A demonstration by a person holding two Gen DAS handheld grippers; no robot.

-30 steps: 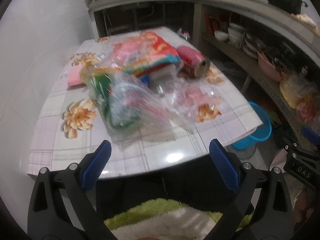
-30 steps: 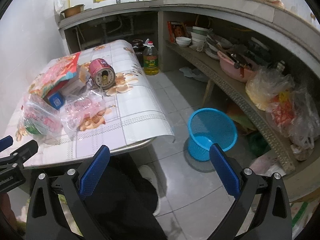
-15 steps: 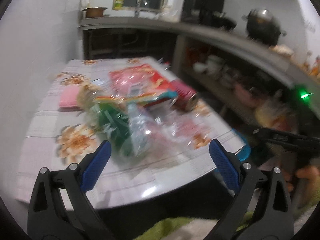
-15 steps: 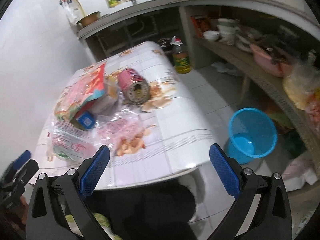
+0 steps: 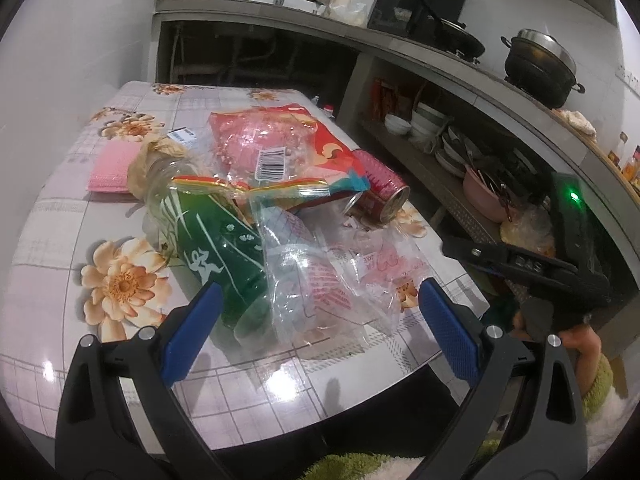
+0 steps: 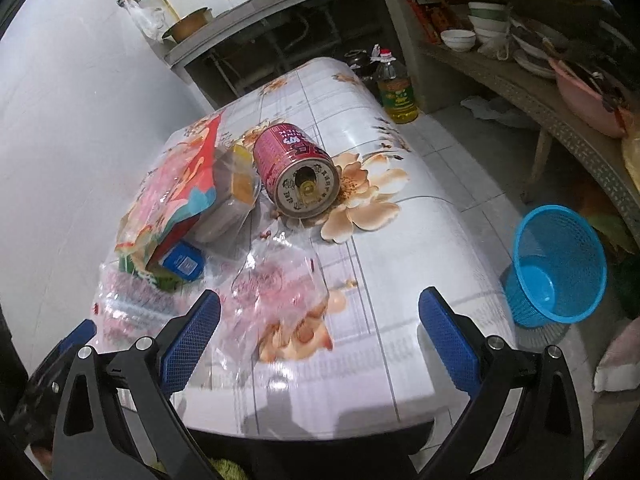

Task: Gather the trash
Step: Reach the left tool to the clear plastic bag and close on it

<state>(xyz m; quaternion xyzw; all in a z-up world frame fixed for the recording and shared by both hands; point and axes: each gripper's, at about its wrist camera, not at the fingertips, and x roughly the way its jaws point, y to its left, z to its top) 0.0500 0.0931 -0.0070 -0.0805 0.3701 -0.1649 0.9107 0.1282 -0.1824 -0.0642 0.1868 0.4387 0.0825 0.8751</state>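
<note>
A heap of trash lies on the flowered table (image 5: 60, 240): a green-labelled plastic bottle (image 5: 212, 248), a red snack bag (image 5: 276, 152), clear plastic bags (image 5: 320, 280) and a red can (image 5: 380, 192) on its side. In the right wrist view the can (image 6: 296, 172) lies with its open end facing me, next to the snack bag (image 6: 180, 192) and a clear bag (image 6: 276, 288). My left gripper (image 5: 320, 328) is open and empty above the bottle's near end. My right gripper (image 6: 320, 328) is open and empty over the table's near edge.
A blue mesh bin (image 6: 556, 264) stands on the floor right of the table. An oil bottle (image 6: 396, 88) stands on the floor behind it. A pink cloth (image 5: 112, 168) lies at the table's left. Shelves with bowls (image 5: 420, 124) and pots run along the right.
Both grippers have moved in towards the table and over the trash. The left view has swung from the table's front edge to close above the bottle. Both stay open.
</note>
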